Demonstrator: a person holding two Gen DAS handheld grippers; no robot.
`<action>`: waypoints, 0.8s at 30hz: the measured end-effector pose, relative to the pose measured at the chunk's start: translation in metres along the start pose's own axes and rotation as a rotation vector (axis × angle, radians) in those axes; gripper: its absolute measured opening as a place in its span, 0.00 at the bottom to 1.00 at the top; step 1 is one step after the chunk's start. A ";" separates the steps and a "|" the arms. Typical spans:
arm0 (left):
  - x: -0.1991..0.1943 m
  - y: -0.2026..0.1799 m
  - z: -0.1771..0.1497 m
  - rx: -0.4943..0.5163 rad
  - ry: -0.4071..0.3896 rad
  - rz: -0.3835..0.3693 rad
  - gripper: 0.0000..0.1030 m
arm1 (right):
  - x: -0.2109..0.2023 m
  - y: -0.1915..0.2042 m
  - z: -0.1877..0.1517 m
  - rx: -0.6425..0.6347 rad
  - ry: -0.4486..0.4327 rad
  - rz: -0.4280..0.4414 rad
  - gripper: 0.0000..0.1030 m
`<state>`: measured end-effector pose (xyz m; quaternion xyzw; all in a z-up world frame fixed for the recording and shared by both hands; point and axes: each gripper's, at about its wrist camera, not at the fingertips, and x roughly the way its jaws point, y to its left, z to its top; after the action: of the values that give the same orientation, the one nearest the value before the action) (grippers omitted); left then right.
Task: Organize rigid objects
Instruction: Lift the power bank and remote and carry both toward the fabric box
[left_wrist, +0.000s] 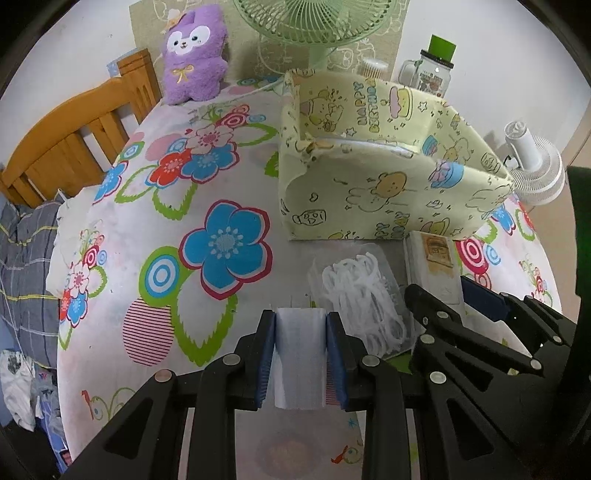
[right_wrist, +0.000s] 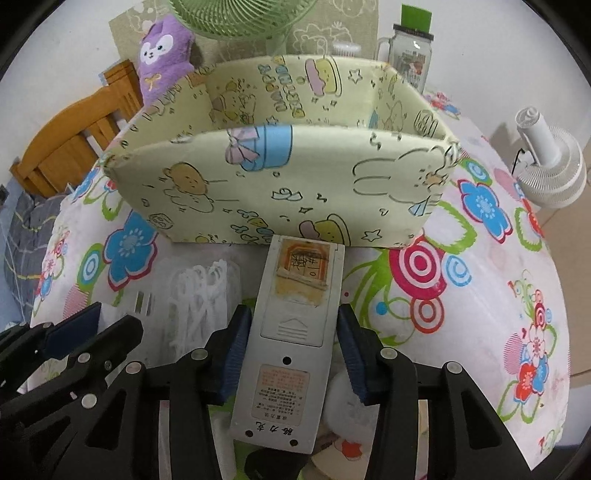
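My left gripper (left_wrist: 301, 317) is shut on a small white translucent box (left_wrist: 300, 354), both blue pads pressed to its sides just above the flowered tablecloth. Right beside it lies a clear pack of white floss picks (left_wrist: 362, 295) (right_wrist: 199, 291). My right gripper (right_wrist: 294, 312) is shut on a grey remote control (right_wrist: 291, 332) that lies face down, its far end near the front wall of the yellow cartoon-print box (right_wrist: 277, 177) (left_wrist: 388, 166). Each wrist view shows the other gripper alongside: the right gripper (left_wrist: 448, 295), the left gripper (right_wrist: 110, 317).
A purple plush toy (left_wrist: 194, 55), a green fan (left_wrist: 317, 22), a jar with a green lid (left_wrist: 436, 70) and a small white fan (left_wrist: 535, 166) stand behind and beside the box. A wooden bed frame (left_wrist: 74, 140) is left of the table. The table edge (right_wrist: 546, 332) curves away on the right.
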<state>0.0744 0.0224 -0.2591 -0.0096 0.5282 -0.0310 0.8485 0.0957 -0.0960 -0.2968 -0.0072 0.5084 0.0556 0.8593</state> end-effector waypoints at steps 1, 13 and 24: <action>-0.002 0.000 -0.001 0.002 -0.005 0.004 0.26 | -0.003 0.000 -0.001 -0.004 -0.003 0.000 0.48; -0.034 -0.006 -0.002 0.009 -0.063 0.007 0.26 | -0.040 -0.003 0.000 -0.002 -0.059 -0.012 0.47; -0.070 -0.018 0.001 0.020 -0.114 -0.005 0.26 | -0.080 -0.010 0.002 0.024 -0.104 -0.018 0.47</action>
<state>0.0439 0.0090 -0.1948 -0.0042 0.4788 -0.0375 0.8771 0.0600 -0.1125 -0.2264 0.0015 0.4636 0.0418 0.8851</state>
